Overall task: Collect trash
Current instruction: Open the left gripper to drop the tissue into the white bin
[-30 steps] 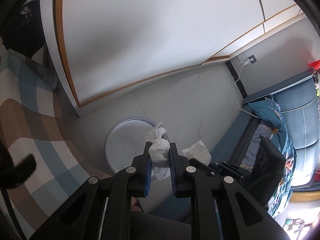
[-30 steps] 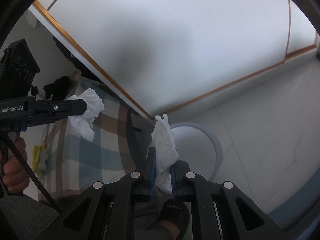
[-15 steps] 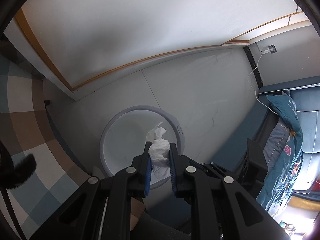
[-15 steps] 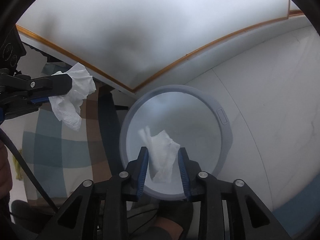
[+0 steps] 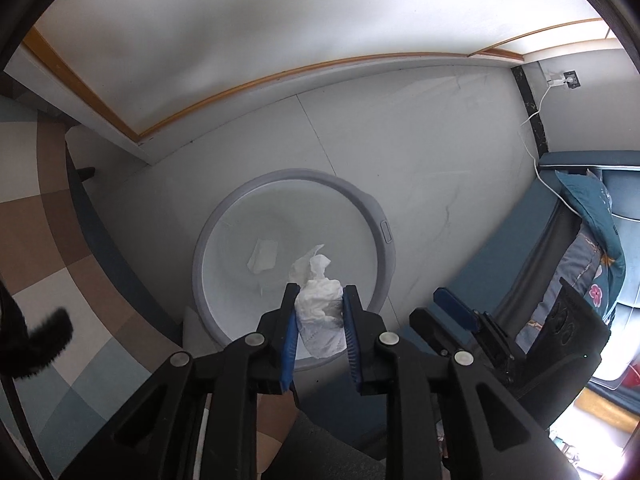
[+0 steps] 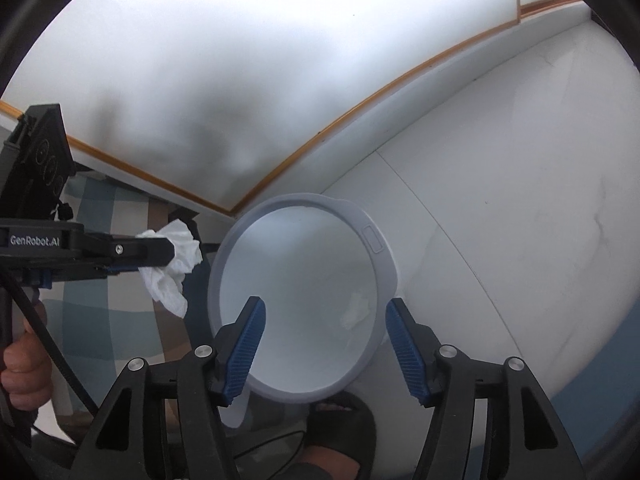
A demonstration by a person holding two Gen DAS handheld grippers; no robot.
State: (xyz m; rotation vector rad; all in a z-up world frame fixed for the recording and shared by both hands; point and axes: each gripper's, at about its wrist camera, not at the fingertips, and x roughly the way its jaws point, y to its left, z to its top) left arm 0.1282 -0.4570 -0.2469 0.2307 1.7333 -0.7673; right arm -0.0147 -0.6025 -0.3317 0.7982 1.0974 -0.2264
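Note:
My left gripper (image 5: pixel 322 290) hangs over a round grey bin (image 5: pixel 384 240) with a crumpled white tissue (image 5: pixel 320 312) between its blue pads; its jaws are opening, and the pads still touch the tissue. From the right wrist view, that gripper (image 6: pixel 170 256) and its tissue (image 6: pixel 172 268) sit just left of the bin's rim (image 6: pixel 384 248). My right gripper (image 6: pixel 326 301) is above the bin with jaws opening wide and nothing between them. Another white tissue (image 6: pixel 358 308) lies at the bottom of the bin (image 5: pixel 262 256).
The bin stands on a pale floor by a white wall panel with wooden trim (image 5: pixel 256 84). A checked cloth (image 5: pixel 44 220) lies to the left, a blue sofa with a patterned cushion (image 5: pixel 592 216) to the right. A foot in a dark slipper (image 6: pixel 340 420) is beside the bin.
Both grippers dropped toward the bin. The right gripper opened and its tissue fell into the bin. The left jaws have widened slightly around their tissue.

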